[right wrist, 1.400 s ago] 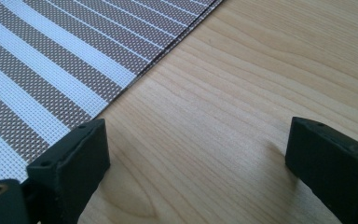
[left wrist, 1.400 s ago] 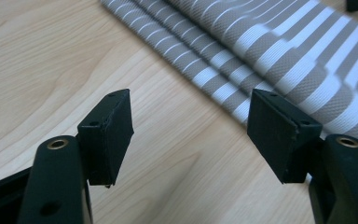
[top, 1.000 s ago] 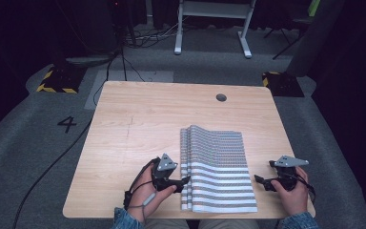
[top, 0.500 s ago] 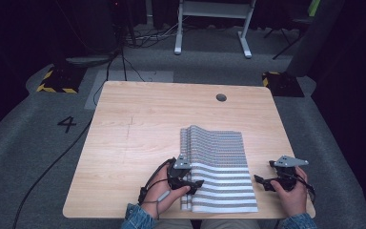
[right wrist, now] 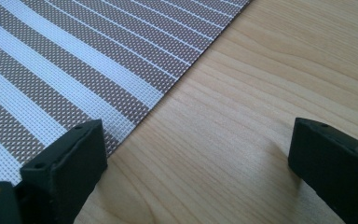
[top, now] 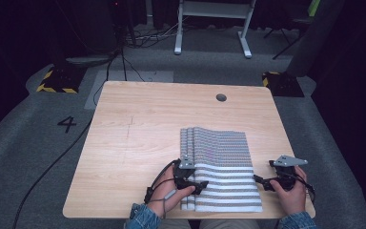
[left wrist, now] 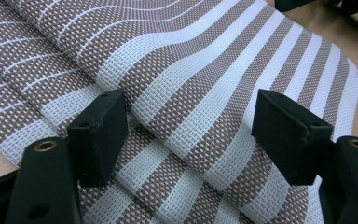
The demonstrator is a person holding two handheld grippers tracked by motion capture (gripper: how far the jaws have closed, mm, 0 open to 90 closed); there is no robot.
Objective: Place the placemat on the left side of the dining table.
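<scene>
A brown-and-white striped woven mat lies on the near right part of the wooden table, its left side folded into stacked layers. My left gripper sits over that folded near-left part, jaws open. In the left gripper view the open gripper straddles a raised fold of the mat, nothing pinched. My right gripper rests open just off the mat's right edge. In the right gripper view the gripper spans bare wood, with the mat's edge by the left jaw.
A round cable hole sits at the table's far right. The table's left half is bare wood. Beyond the table are a white frame, floor cables and a floor mark "4".
My left gripper has slid rightward from the mat's left edge onto its folded layers. The right gripper has stayed put.
</scene>
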